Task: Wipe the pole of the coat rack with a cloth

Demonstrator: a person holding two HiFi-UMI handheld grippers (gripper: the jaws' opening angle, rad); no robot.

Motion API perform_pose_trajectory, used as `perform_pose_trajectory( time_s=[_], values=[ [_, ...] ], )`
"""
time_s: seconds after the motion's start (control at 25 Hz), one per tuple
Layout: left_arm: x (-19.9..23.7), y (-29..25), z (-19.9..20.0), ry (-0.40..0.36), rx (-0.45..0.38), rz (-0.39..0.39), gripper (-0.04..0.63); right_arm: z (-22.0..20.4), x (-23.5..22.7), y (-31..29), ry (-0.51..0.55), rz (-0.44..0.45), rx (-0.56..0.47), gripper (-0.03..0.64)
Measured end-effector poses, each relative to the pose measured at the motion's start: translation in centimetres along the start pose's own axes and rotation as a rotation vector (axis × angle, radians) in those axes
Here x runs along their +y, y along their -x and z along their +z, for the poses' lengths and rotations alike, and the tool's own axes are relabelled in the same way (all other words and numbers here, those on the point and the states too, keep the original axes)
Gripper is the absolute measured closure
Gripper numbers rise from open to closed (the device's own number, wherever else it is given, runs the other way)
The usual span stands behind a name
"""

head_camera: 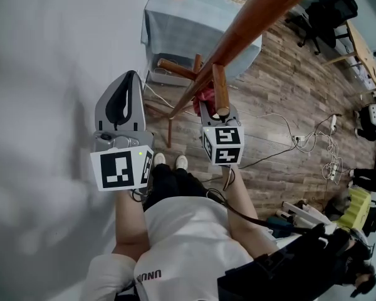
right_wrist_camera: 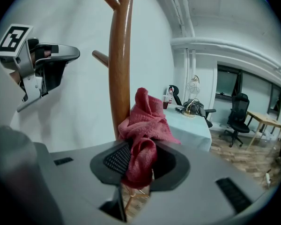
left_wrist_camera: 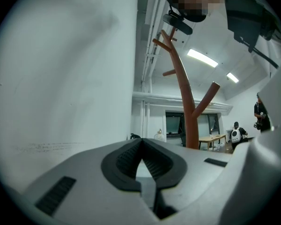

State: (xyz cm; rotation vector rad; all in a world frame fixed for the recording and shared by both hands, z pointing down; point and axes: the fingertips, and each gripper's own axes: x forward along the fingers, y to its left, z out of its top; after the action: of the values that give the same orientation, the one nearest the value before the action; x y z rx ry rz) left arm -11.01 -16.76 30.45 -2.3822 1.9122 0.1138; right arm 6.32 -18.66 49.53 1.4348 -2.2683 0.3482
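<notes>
Right gripper [right_wrist_camera: 140, 159] is clamped on one red cloth [right_wrist_camera: 147, 125], right beside the one brown coat rack pole [right_wrist_camera: 120, 55]. Left gripper [left_wrist_camera: 141, 148] has jaws together, holding nothing, near the white wall [left_wrist_camera: 61, 78].

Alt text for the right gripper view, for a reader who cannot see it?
The right gripper is shut on a crumpled red cloth, held up beside the wooden coat-rack pole. The left gripper shows at upper left against a white wall; a covered table stands behind.
</notes>
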Motion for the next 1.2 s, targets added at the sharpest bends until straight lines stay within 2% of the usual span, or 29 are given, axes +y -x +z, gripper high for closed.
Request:
perform_pose_trajectory(
  time_s=[0.2, 0.36, 1.2],
  values=[
    [0.2, 0.1, 0.0, 0.045, 0.0, 0.005, 0.582, -0.7, 0.0, -0.1, 0.001, 0.001, 0.027, 0.505],
    [0.1, 0.1, -0.2, 0.026, 0.011, 0.009, 0.583, -1.3, 0.0, -0.3, -0.002, 0.003, 0.044, 0.505],
    [0.5, 0.7, -1.2, 0.026, 0.03, 0.026, 0.581, -4.1, 0.0, -1.5, 0.003, 0.01, 0.12, 0.505]
  ],
)
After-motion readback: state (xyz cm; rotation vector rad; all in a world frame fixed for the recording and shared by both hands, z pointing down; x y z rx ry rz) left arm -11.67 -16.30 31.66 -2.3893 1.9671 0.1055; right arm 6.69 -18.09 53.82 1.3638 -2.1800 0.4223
